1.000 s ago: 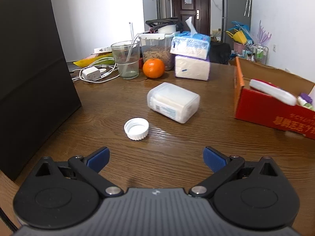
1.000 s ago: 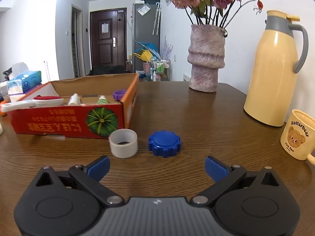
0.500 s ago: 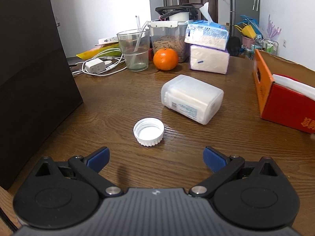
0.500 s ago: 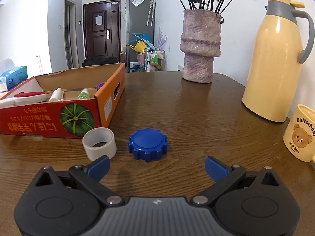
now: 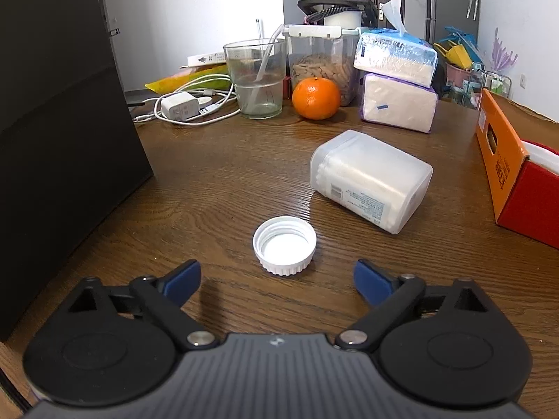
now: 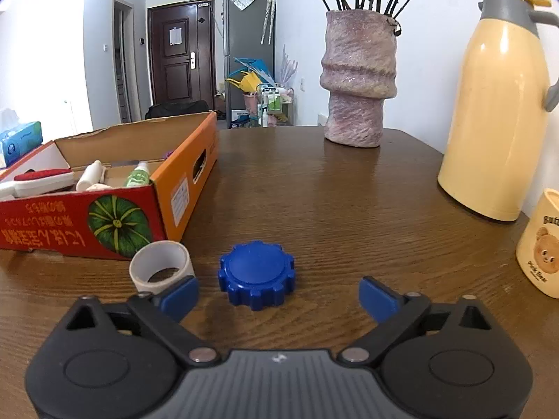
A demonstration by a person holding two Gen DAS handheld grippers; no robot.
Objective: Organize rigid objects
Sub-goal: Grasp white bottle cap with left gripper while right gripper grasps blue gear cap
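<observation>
Blue cap (image 6: 257,274) sat lower centre before the wide, just-narrowing, empty right gripper (image 6: 277,295); its left pad could knock the tape ring (image 6: 161,266) touching it.

Lived-in home, wooden dining table (image 6: 314,192), flower vase (image 6: 358,83), thermos jug (image 6: 496,104), front door (image 6: 180,59), fridge (image 6: 248,45)

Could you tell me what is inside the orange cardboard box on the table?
In the cardboard box, a red-and-white item, a white tube and a green-labelled bottle show. A hint of purple lies behind; the front wall hides the rest.
</observation>
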